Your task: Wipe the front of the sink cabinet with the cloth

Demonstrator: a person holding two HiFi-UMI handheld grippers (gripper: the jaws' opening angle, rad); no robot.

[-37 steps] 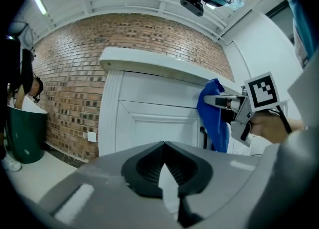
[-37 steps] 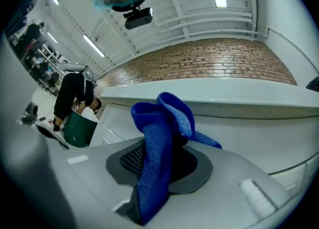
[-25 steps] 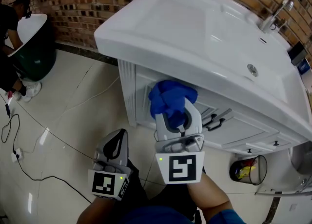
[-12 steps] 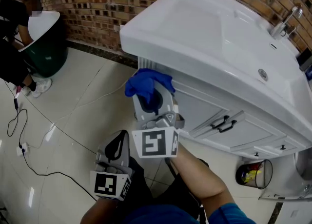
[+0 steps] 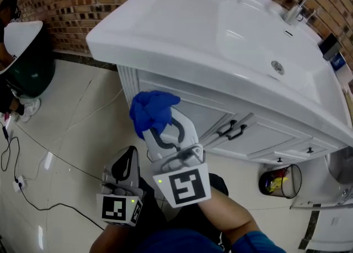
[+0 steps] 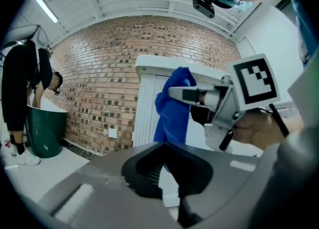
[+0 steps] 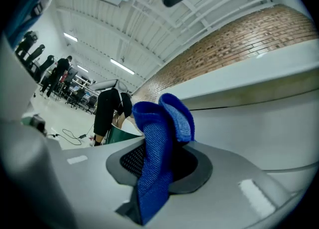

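My right gripper (image 5: 164,127) pinches the blue cloth (image 5: 151,109), bunched at its tip with the long axis running up along the jaws. The folded top points at the left end of the sink cabinet front (image 5: 190,108), just beside the fluted corner post (image 5: 128,81). My left gripper (image 5: 128,161) hangs low over the floor (image 5: 66,125), jaws pressed together on nothing, while the dark door handles (image 5: 231,129) lie right of the cloth and a bin (image 5: 278,183) stands farther right.

Blue cloth (image 5: 151,109) bunched, at ribbed left corner of white sink cabinet (image 5: 265,138) front, doors shut
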